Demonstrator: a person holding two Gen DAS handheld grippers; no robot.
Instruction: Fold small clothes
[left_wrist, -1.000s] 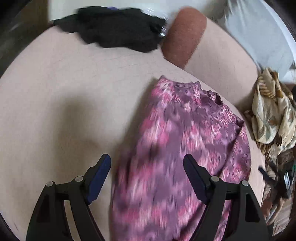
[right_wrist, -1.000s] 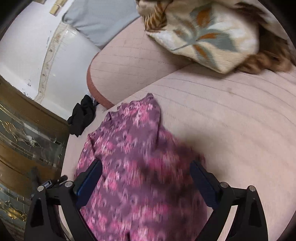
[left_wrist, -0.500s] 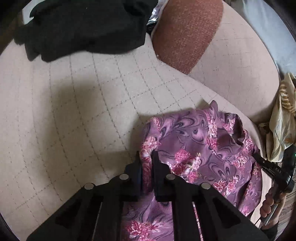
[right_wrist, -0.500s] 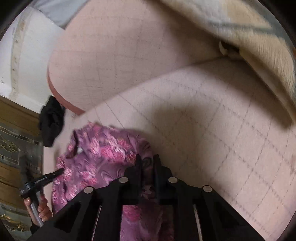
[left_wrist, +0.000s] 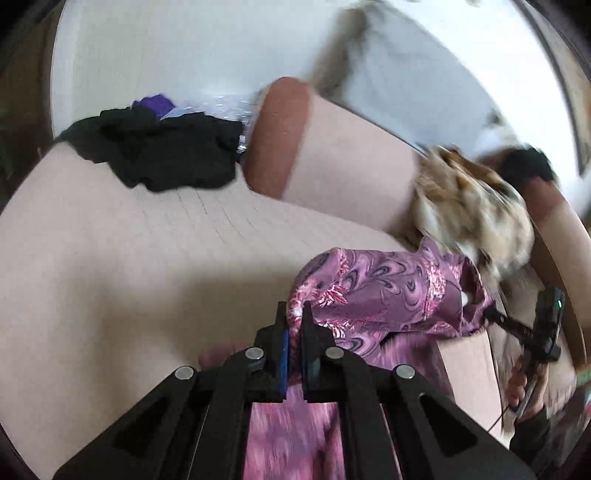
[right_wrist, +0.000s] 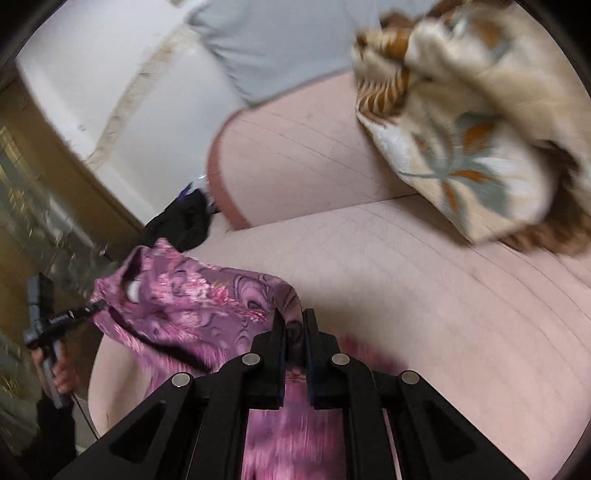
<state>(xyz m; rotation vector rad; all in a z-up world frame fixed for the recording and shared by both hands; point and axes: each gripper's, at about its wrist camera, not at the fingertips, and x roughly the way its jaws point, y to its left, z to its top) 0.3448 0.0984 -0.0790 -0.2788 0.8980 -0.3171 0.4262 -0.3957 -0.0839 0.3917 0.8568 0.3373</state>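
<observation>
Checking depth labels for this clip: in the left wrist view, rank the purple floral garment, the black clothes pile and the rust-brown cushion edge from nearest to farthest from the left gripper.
1. purple floral garment: pinched in the left gripper, stretching right.
2. black clothes pile: far back left on the sofa.
3. rust-brown cushion edge: just right of the pile; depth too close to the pile's to call.
</observation>
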